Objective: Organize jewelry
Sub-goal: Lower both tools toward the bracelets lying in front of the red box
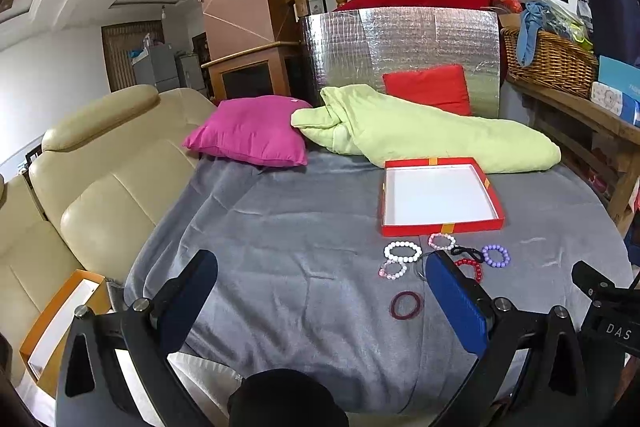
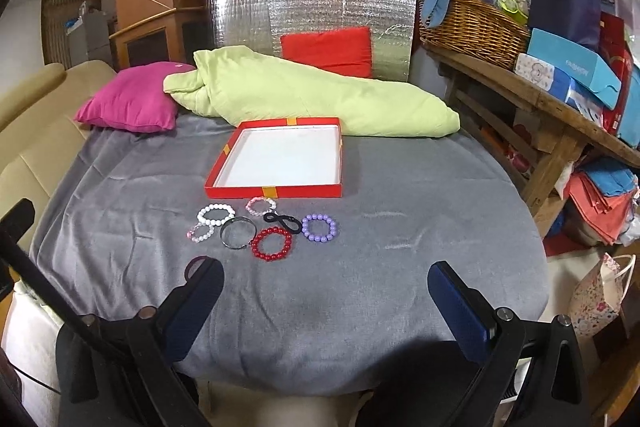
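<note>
A shallow red box point(image 1: 440, 227) point(image 2: 276, 191) with a white inside lies open on the grey blanket point(image 1: 280, 247) point(image 2: 400, 247). Just in front of it lie several bracelets: white beads point(image 1: 403, 252) point(image 2: 216, 214), pink beads point(image 1: 441, 241) point(image 2: 261, 206), clear pink beads point(image 1: 393, 269) point(image 2: 199, 231), red beads point(image 1: 474, 267) point(image 2: 272, 243), purple beads point(image 1: 496, 255) point(image 2: 319, 227), a black hair tie point(image 1: 466, 251) point(image 2: 282, 221), a metal bangle point(image 2: 239, 233) and a dark red ring point(image 1: 406, 304) point(image 2: 196, 262). My left gripper point(image 1: 322, 269) and right gripper point(image 2: 326, 279) are open and empty, short of the jewelry.
A pink pillow point(image 1: 252, 135) point(image 2: 132, 103), a green quilt point(image 1: 420, 131) point(image 2: 312, 95) and a red pillow point(image 1: 428, 89) point(image 2: 328, 51) lie behind the box. A beige sofa point(image 1: 100, 179) is at the left. A wooden bench point(image 2: 540, 107) with a basket point(image 2: 472, 31) stands at the right.
</note>
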The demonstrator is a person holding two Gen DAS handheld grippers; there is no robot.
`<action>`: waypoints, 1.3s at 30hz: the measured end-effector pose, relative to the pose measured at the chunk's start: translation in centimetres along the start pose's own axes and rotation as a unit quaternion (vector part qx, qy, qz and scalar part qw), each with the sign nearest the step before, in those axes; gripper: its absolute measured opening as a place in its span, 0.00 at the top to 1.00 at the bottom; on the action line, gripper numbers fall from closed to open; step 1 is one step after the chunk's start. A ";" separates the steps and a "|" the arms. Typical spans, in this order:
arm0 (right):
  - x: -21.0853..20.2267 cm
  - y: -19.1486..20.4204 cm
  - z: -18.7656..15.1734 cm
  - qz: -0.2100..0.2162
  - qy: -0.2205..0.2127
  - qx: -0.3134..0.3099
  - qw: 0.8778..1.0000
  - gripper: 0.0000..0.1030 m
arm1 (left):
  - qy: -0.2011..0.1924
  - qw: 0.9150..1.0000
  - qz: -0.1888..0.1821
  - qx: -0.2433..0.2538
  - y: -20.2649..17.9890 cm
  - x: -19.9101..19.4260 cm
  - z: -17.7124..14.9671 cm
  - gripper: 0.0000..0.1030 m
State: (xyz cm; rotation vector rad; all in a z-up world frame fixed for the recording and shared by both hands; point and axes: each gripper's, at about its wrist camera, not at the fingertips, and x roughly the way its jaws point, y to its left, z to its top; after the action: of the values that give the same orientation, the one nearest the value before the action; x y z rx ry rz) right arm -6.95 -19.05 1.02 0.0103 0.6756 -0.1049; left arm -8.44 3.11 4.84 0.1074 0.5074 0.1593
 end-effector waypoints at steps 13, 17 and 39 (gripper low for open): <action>0.6 0.1 -0.4 0.001 0.006 0.001 1.000 0.00 | 0.009 1.000 0.001 0.014 -0.6 0.5 -0.4 0.00; 1.0 0.1 -0.5 0.002 0.012 0.001 1.000 0.00 | 0.016 1.000 -0.001 0.019 -0.9 0.9 -0.8 0.00; 3.3 0.3 -0.8 0.008 0.039 0.006 0.999 0.00 | 0.038 0.999 -0.006 0.038 -1.9 2.5 -1.7 0.00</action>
State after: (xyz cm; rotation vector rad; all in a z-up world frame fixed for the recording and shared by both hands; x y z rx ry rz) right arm -4.87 -19.04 -1.67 0.0315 0.7536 -0.0930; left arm -6.87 1.76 1.88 0.1724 0.5889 0.1332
